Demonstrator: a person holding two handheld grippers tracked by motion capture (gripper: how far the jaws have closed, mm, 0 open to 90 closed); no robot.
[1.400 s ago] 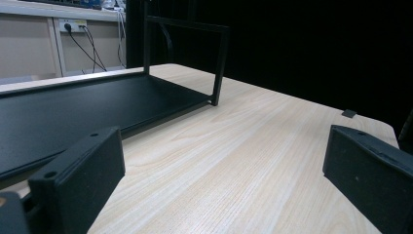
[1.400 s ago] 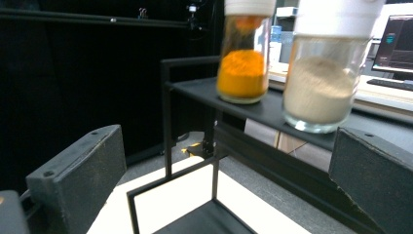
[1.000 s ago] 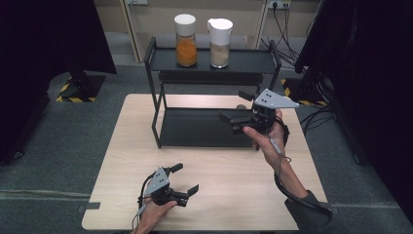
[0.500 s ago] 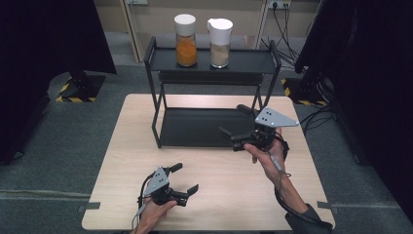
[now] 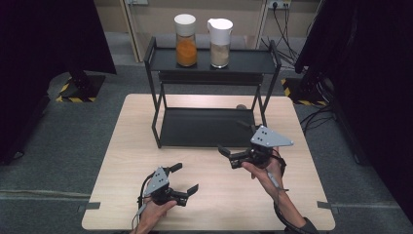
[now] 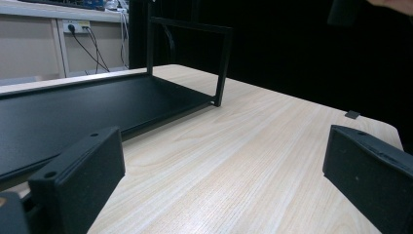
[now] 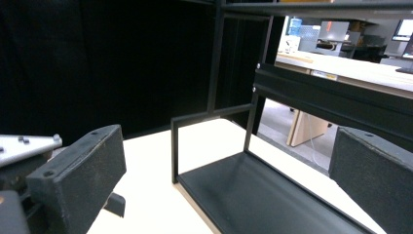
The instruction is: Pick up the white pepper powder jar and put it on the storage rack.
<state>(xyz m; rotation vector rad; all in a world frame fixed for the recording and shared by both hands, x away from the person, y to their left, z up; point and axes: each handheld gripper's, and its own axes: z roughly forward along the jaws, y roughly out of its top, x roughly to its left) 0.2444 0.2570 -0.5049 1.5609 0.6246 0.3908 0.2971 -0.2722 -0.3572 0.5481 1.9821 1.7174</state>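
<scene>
Left gripper: left gripper low over the near edge of the table, jaws spread wide, nothing between them. From its own camera the two black pads frame bare wood.

Right gripper: right gripper held just in front of the rack's lower shelf, jaws parted and empty, pointing toward the person's left across the table. Its own view looks along the shelf.

Rack: black two-tier rack at the far middle of the table, open side facing the person (sensible; both tiers reachable from the seat).

Jars: orange jar and pale jar stand upright side by side on the top shelf, near but apart, both lidded in white. Well away from either gripper.

Why so held: my reading is a ready stance. Both tools are released and clear of everything, the right one nearest the rack, so the rack and its jars look like the work in hand.

Lower shelf: bare as far as I can see.

Hidden or unclear: small dark object on the table behind the rack's right leg, too small to name. Jar contents read as powder or grain; cannot tell which. Top shelf is cut off at the upper edge of the right gripper view, so the jars go unchecked from there.
</scene>
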